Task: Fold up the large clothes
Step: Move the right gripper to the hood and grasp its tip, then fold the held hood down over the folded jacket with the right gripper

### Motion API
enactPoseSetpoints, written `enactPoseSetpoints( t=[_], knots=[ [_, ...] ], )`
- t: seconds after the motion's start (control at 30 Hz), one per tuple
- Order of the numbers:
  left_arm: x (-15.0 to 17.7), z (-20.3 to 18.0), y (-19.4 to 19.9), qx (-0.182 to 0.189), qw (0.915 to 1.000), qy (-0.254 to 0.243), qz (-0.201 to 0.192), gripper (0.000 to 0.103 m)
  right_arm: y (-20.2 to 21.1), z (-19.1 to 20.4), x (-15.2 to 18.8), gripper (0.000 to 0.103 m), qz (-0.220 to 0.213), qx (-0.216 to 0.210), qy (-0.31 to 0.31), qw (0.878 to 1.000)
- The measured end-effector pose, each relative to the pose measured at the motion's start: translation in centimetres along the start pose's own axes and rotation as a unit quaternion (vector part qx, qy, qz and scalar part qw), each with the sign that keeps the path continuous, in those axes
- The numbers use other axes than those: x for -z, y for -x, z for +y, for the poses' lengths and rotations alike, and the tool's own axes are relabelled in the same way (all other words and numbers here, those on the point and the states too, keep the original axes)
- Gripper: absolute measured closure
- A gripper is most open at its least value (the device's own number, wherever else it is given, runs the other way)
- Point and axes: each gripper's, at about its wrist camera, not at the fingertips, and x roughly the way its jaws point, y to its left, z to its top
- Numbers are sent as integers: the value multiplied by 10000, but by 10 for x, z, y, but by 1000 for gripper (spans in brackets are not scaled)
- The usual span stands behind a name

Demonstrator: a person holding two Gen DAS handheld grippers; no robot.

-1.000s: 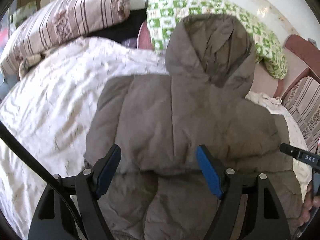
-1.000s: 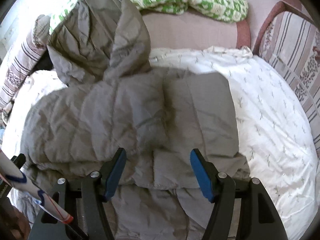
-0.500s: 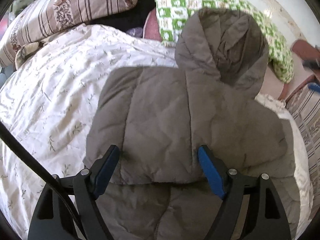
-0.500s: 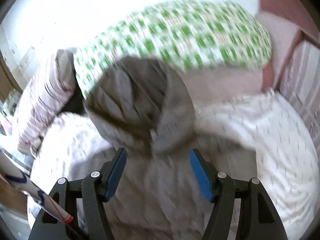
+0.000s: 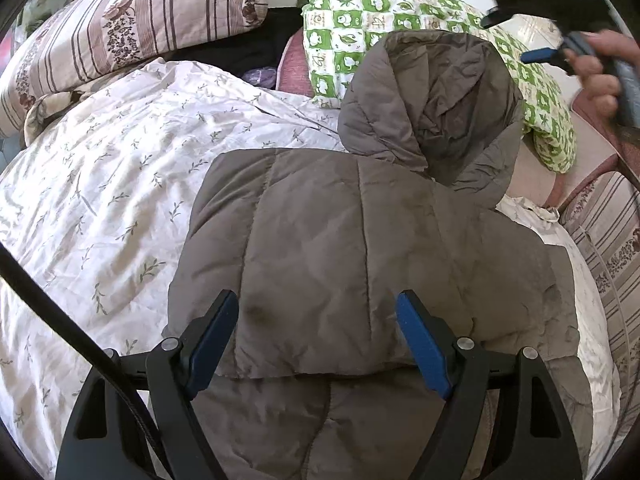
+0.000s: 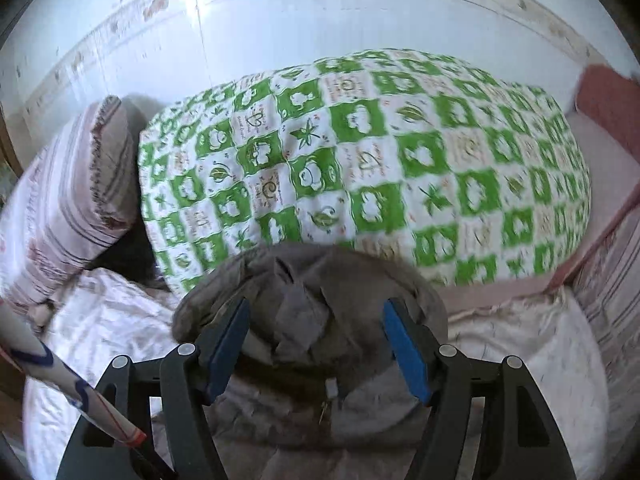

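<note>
White sheeting printed with small leafy sprigs covers the bed (image 5: 100, 200), rumpled into soft creases, and a pale glossy wall (image 6: 320, 12) with a faint floral border closes the room behind it. A grey-brown padded jacket (image 5: 340, 248) lies on the bed just ahead of the left tool (image 5: 318, 338), its quilted panels puffy and faintly wrinkled, the sleeves folded in so the body forms a blocky rectangle. Its long axis runs away from that tool, the hem nearest the blue pads and the hood (image 5: 436, 100) pointing off toward the pillows. The hood is a rounded, slack pouch whose opening faces up, resting against a green-and-white checked pillow (image 5: 400, 20) of quilted cotton; to the left of that sits a striped floral pillow (image 5: 120, 28). The left tool is spread wide, its pads hovering above the fabric and pinching nothing. The right tool (image 6: 320, 344) is likewise spread, having just widened a little, with the hood lying below and between its pads but not pinched; its view is blurred. From the left view, a hand (image 5: 596, 72) carries the right tool high at the far right, beyond the hood.
</note>
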Motion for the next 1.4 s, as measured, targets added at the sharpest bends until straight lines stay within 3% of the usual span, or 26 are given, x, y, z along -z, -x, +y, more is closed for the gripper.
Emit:
enactPoseSetpoints(
  t=[0.17,0.23,0.27,0.3,0.5,0.93,1.1,1.4],
  knots=[
    [0,1,-3,40,10000,43,63,23,-32,1,-9,30,-30,452,158,9988],
    [0,1,-5,45,9999,44,83,23,-43,1,-9,51,14,449,193,9988],
    [0,1,-6,45,9999,29,97,23,-47,1,-8,91,69,474,220,9986],
    [1,1,-7,39,9999,8,109,23,-51,1,-7,100,164,452,219,9986],
    [0,2,-6,43,9999,54,91,23,-26,-10,14,101,-105,253,45,9996],
    [-2,3,3,63,10000,51,-40,23,80,-23,54,102,-512,-235,-21,9984],
    [-2,3,4,68,10000,44,-37,23,113,-23,86,102,-634,-388,101,9972],
    [-2,2,5,51,9999,35,-99,23,135,-24,123,102,-697,-573,182,9958]
  ],
)
